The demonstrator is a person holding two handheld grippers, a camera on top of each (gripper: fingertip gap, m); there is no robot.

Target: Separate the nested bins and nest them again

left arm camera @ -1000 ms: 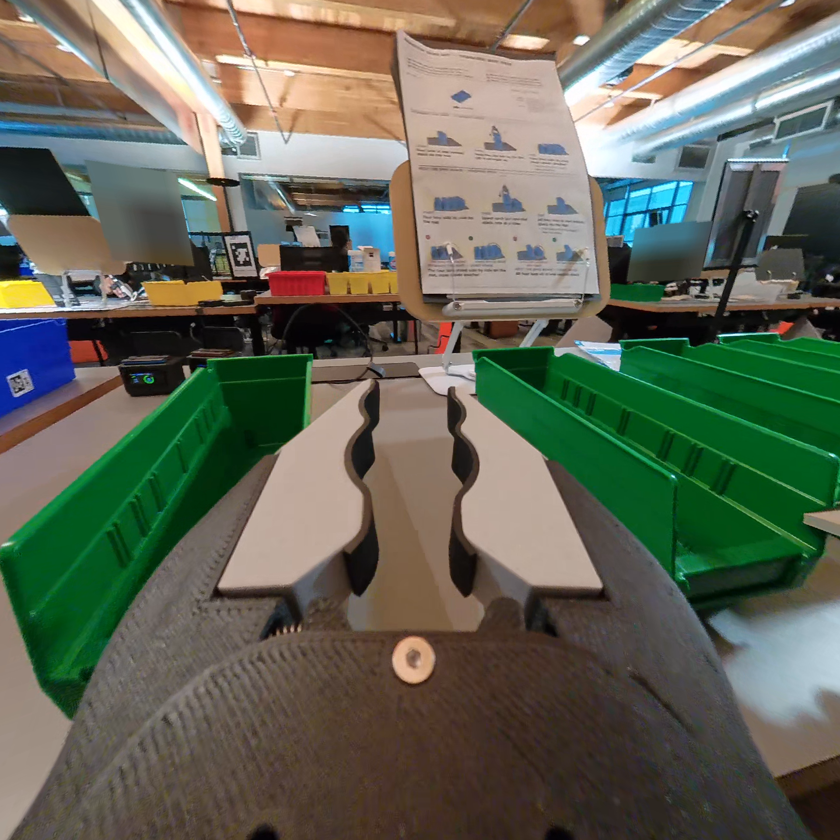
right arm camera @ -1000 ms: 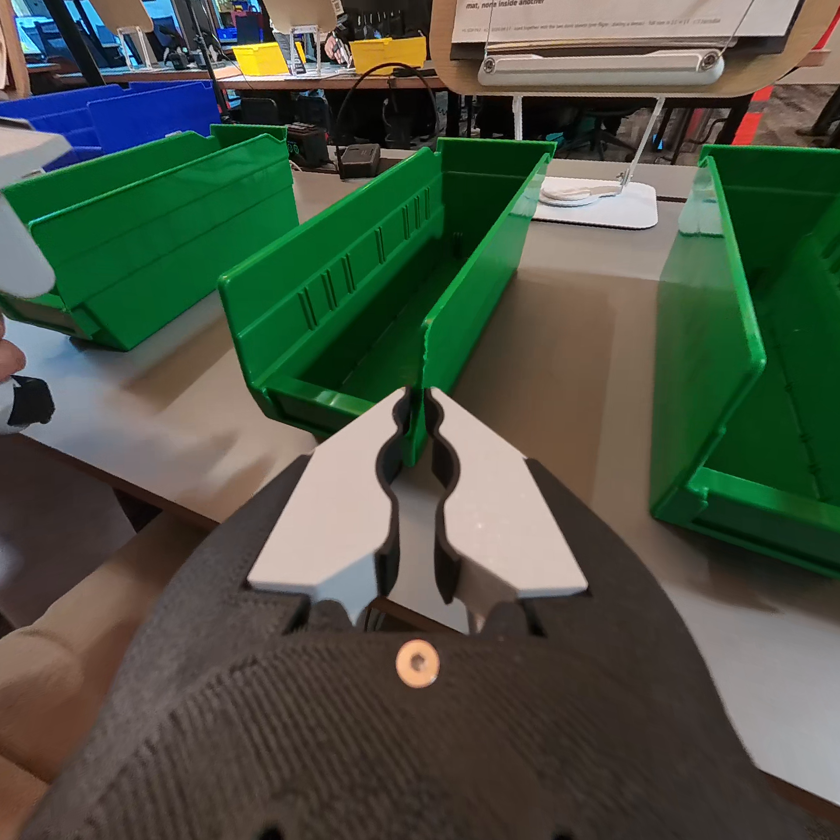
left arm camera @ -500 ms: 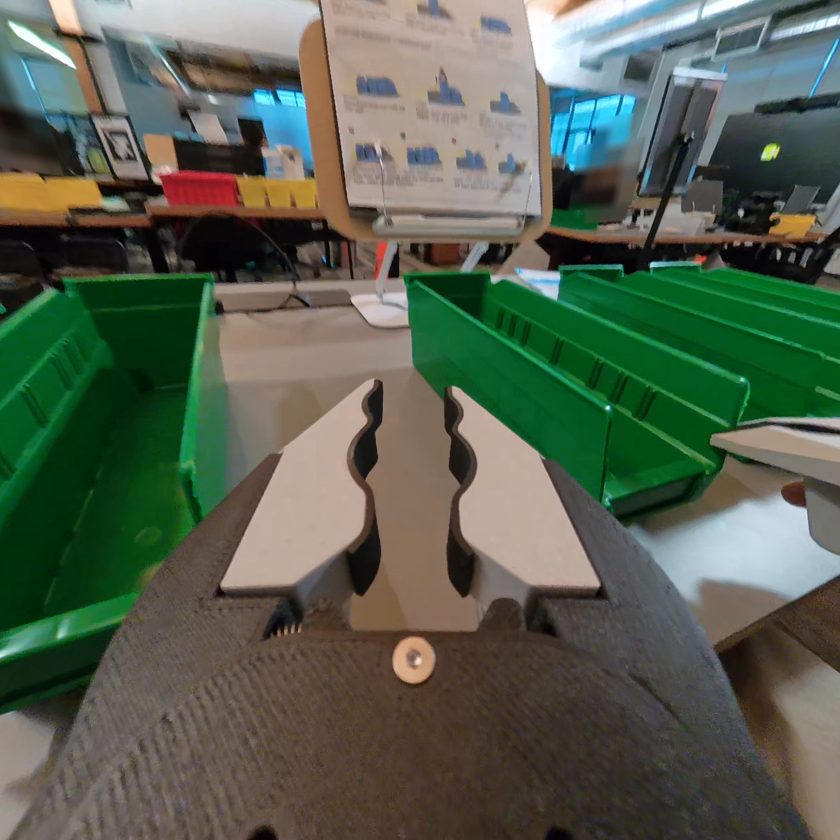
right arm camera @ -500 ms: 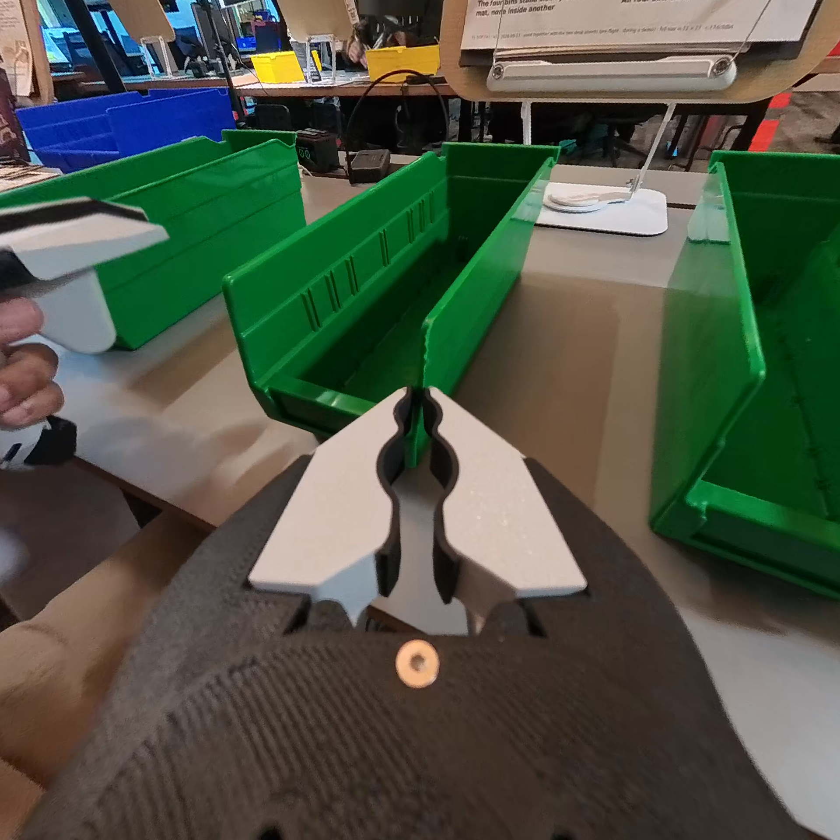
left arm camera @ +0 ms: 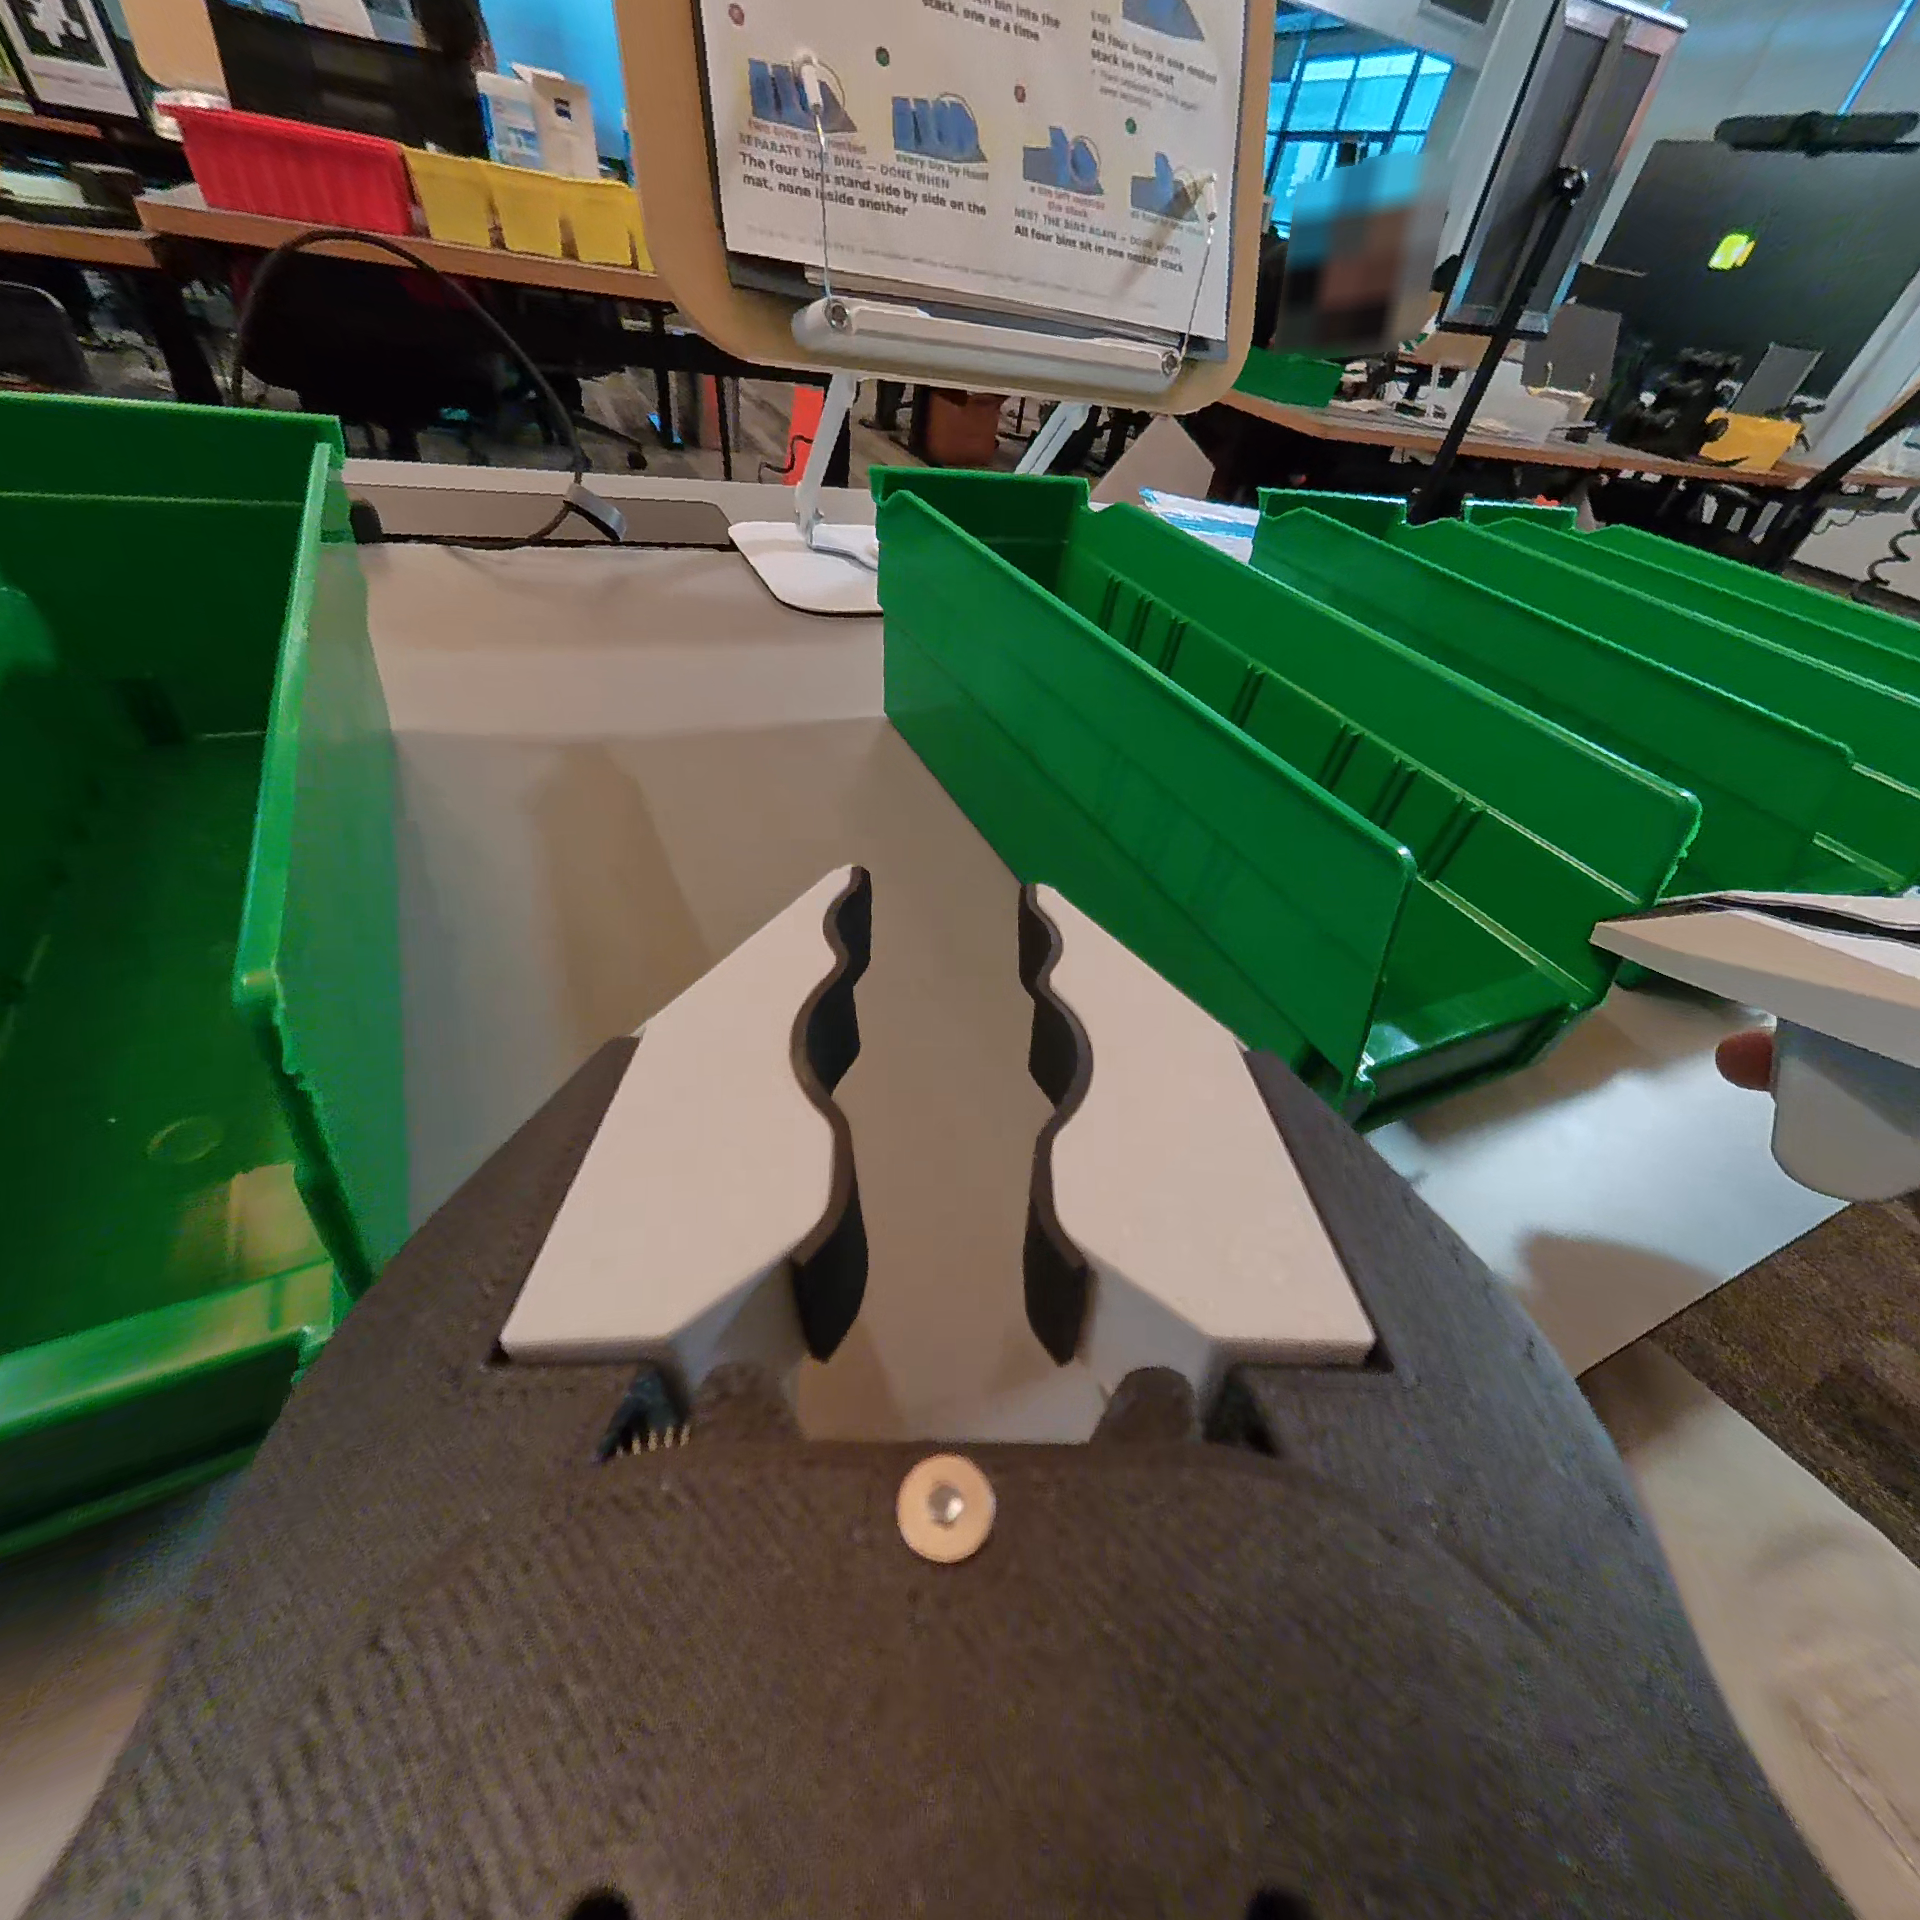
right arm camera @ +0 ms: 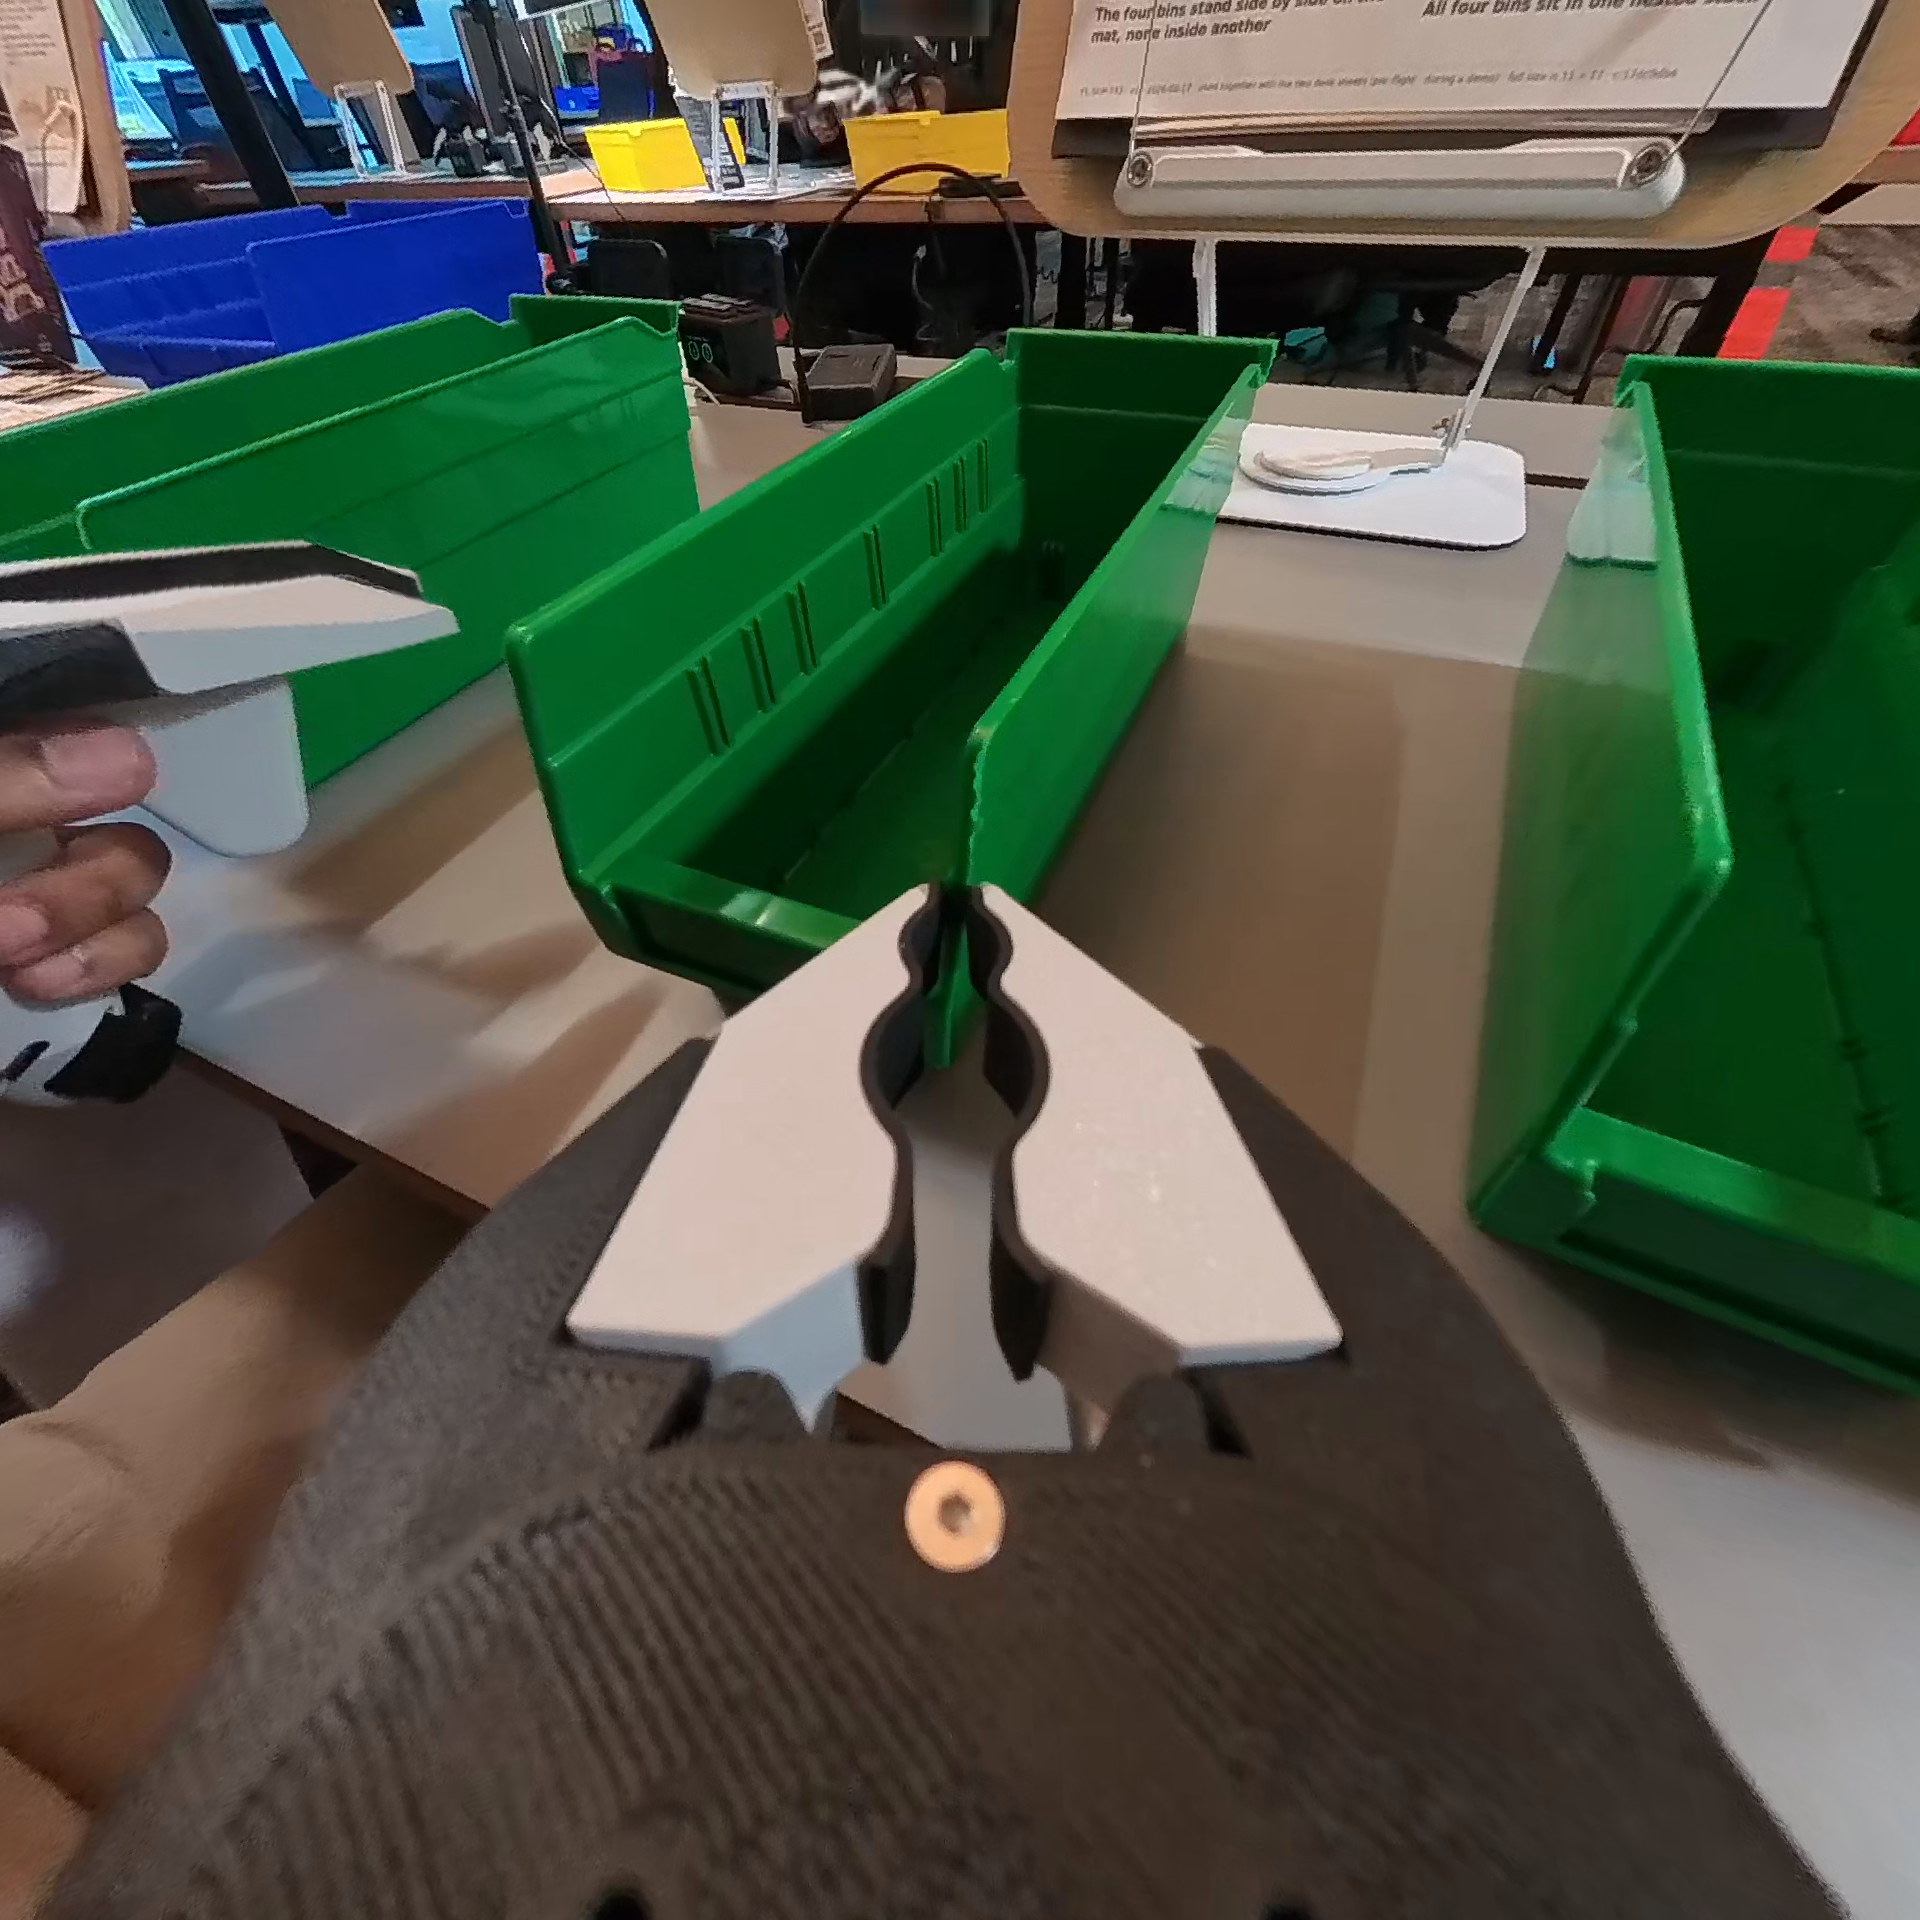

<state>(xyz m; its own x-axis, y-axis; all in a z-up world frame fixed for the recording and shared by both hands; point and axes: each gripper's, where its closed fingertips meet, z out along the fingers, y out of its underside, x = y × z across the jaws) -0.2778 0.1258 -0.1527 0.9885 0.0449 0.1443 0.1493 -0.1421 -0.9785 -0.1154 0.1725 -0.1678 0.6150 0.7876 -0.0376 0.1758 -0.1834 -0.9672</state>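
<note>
Green plastic bins sit separated on a grey table (left arm camera: 644, 748), seen through two wrist cameras.

In the left wrist view, the left gripper (left arm camera: 943, 894) fills the lower centre of the frame, its two grey fingers spread apart with nothing between them, only bare tabletop showing in the gap. A wide green bin (left arm camera: 156, 935) occupies the left edge of the frame. A long narrow bin (left arm camera: 1195, 790) runs diagonally from upper centre toward the right, with further green bins (left arm camera: 1662, 665) lined up beside it at the far right. A document stand (left arm camera: 966, 187) holding a printed sheet rises at the top centre. The tip of the other gripper pokes in at the right edge.

In the right wrist view, the right gripper (right arm camera: 954, 914) sits at lower centre, its fingers drawn narrow and pinching the near end of the right-hand side wall of the middle bin (right arm camera: 831, 665). This bin lies lengthwise from the centre toward the upper middle of the frame, resting on the table. Another green bin (right arm camera: 416, 457) lies in the upper left, and a third (right arm camera: 1662, 831) fills the right edge. At the left edge, a hand (right arm camera: 73, 862) holds the left gripper, which hovers near the table's front edge.
</note>
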